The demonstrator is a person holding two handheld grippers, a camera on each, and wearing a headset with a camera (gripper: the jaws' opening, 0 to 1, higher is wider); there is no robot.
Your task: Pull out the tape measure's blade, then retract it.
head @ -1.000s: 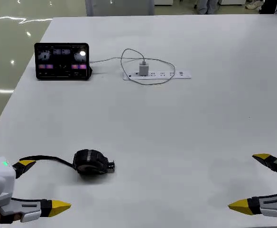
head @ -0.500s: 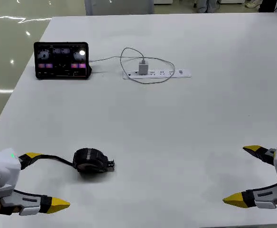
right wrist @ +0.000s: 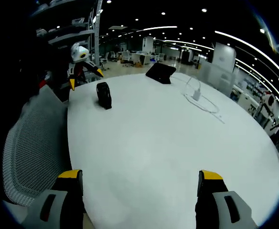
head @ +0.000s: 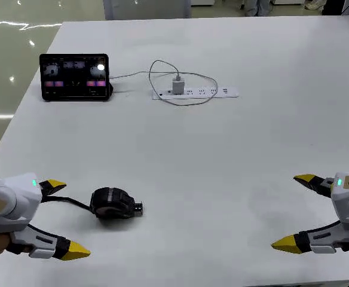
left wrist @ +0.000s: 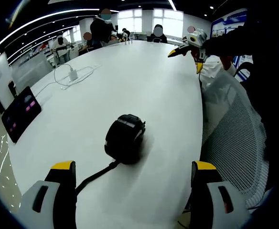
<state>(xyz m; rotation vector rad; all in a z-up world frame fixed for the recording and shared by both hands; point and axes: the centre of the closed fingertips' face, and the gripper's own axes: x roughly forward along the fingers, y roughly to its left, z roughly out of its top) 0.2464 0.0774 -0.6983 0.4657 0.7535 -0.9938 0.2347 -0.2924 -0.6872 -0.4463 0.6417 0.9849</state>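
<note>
Both grippers have come inward along the near edge of the bench [head: 222, 155] over the past second, while the tape measure [head: 112, 203] lies where it lay. At 8 o'clock in the head view, the left gripper [head: 67, 218] has closed most of the gap. Its fingers are spread wide and hold nothing, and the upper tip now sits just above the black strap [head: 67, 200] that trails off the case toward it. The left gripper view has the case straight ahead, between the two yellow tips but short of them, so nothing is touching yet.

At 4 o'clock, the right gripper [head: 293, 211] has also edged in. It is equally wide open and empty, and well apart from the case.

The tape measure rests at about 7 o'clock, its small end hook poking out at 3 o'clock. The blade looks fully wound in, so the pull has not begun. I judge this to be the approach: the left side seems set to steady the case, leaving the hook for the right.

Farther off, a tablet [head: 74, 78] stands at 10 o'clock, and a power strip [head: 195, 92] with a looped cable lies toward 12.
</note>
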